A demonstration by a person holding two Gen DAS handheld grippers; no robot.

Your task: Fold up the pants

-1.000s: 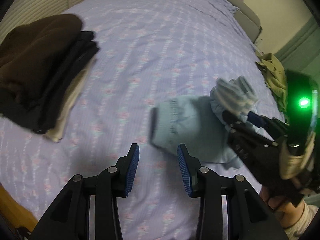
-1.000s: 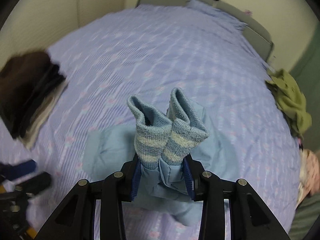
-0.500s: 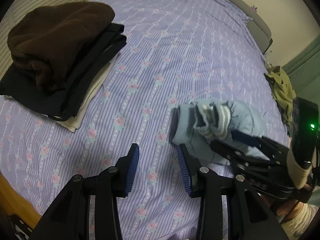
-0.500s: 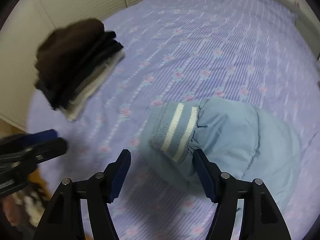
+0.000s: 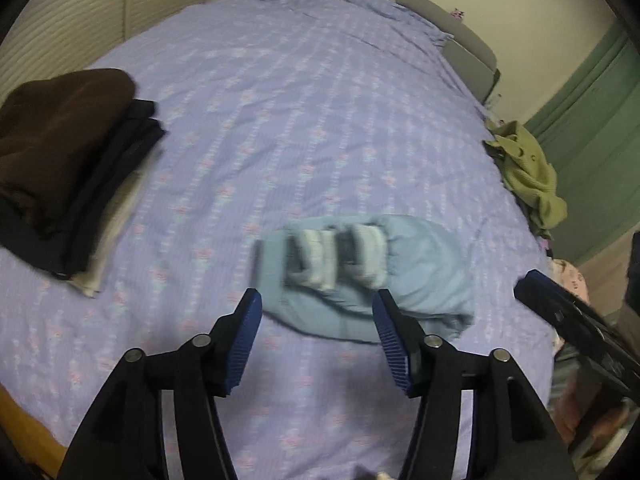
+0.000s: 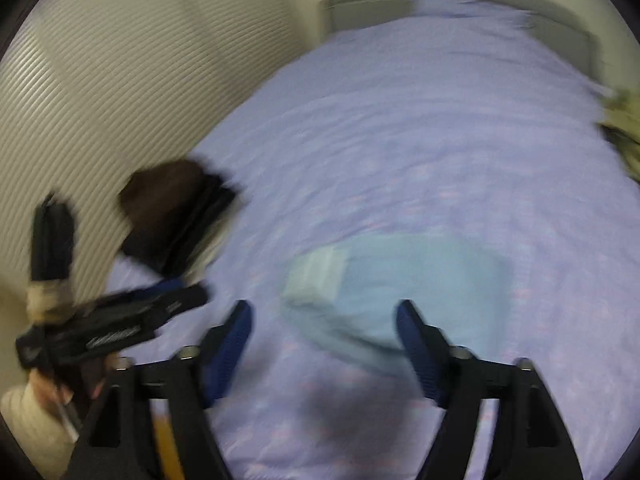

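Note:
Light blue pants (image 5: 400,276) lie folded in a small bundle on the purple bed, their two striped knit cuffs (image 5: 336,256) on top at the left end. They also show, blurred, in the right wrist view (image 6: 400,276). My left gripper (image 5: 316,328) is open and empty, just in front of the bundle. My right gripper (image 6: 324,336) is open and empty, held above the bed short of the pants; it also shows at the right edge of the left wrist view (image 5: 576,328).
A stack of folded dark clothes with a brown top layer (image 5: 60,168) sits at the bed's left edge. An olive green garment (image 5: 528,176) lies crumpled at the right edge. The purple floral bedsheet (image 5: 300,100) stretches back to grey pillows (image 5: 420,12). A slatted wall (image 6: 100,80) runs along the left.
My right gripper has laid the cuffs down onto the bundle, opened, and pulled back off the pants. My left gripper has opened wider and swung to face the bundle.

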